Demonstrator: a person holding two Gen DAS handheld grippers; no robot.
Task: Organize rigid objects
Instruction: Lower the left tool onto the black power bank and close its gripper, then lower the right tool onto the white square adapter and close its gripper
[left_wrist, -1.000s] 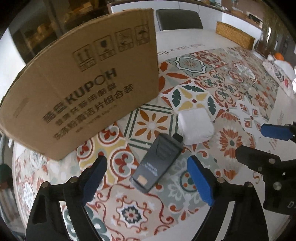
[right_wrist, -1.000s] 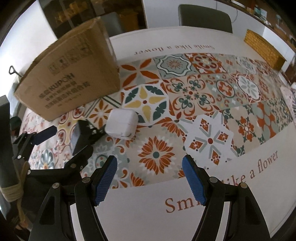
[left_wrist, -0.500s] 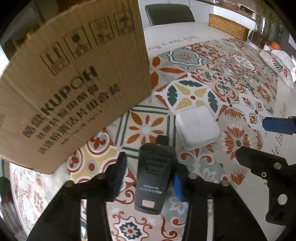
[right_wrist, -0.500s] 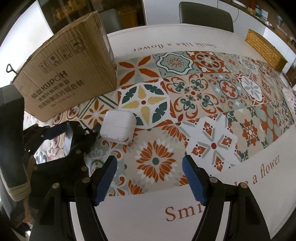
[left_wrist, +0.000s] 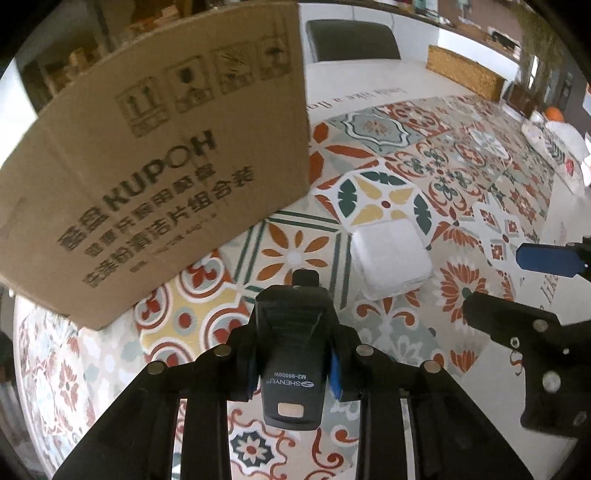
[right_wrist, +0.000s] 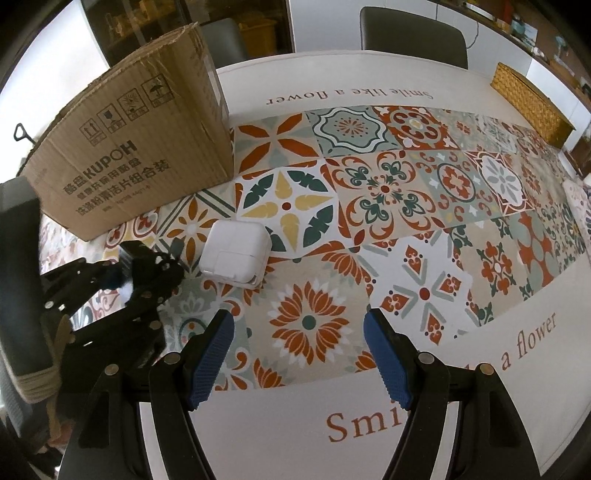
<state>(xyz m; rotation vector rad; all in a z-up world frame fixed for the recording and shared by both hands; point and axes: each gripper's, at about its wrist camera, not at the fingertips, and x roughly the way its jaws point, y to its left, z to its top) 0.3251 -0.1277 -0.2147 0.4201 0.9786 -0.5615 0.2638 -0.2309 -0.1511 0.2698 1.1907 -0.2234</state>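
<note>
**Printed words on box, device and tablecloth**

The cardboard box (left_wrist: 155, 177) carries "KUPOH" in dark letters, with lines of Chinese characters beneath it and a row of four handling pictograms above, among them upward arrows and an umbrella. The black device (left_wrist: 293, 354) reads "SHENYU" and, above that, "M2-9980OW", though its last characters are unsure. The tablecloth (right_wrist: 332, 62) bears "Smile like a flower" along its far white border, and the same phrase, partly hidden, on the near border.
</note>
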